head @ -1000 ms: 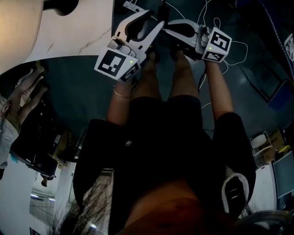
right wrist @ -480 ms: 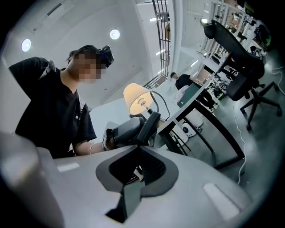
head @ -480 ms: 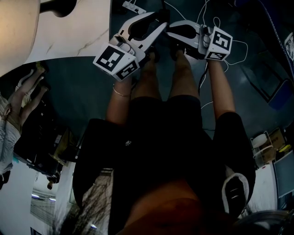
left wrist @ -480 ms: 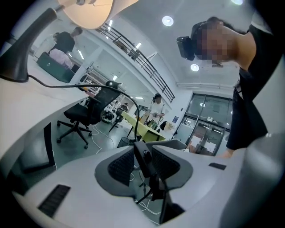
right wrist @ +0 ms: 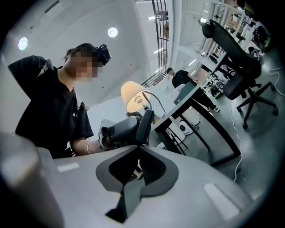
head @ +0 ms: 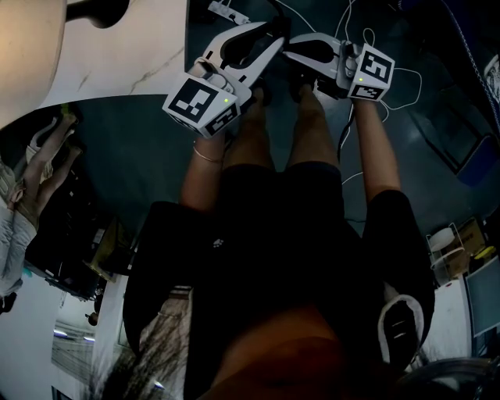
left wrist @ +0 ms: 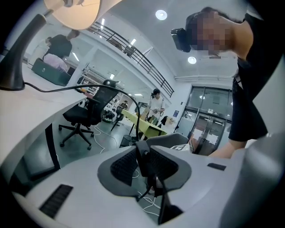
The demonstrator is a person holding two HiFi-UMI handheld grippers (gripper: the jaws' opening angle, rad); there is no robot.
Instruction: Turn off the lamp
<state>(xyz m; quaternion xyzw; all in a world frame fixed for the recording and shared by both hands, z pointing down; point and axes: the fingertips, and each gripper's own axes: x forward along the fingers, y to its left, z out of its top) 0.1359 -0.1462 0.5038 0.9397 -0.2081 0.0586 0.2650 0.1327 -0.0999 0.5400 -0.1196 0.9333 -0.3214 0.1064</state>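
Black inline switch (left wrist: 142,150) sits between the jaws of the left gripper (left wrist: 145,156), which are closing but not yet squeezing. The right gripper (right wrist: 140,153) is pinched on the cord (left wrist: 67,88) (steadying it, I judge). The lamp (left wrist: 73,11) glows at eleven o'clock on the tabletop (left wrist: 26,116).

The lamp (left wrist: 73,12) stands on the table (left wrist: 31,116), chair (left wrist: 82,118) beyond its edge.

White veined table (head: 125,62): lamp (head: 101,9) stands on it. Dark floor (head: 156,156): loose white cables (head: 406,78).
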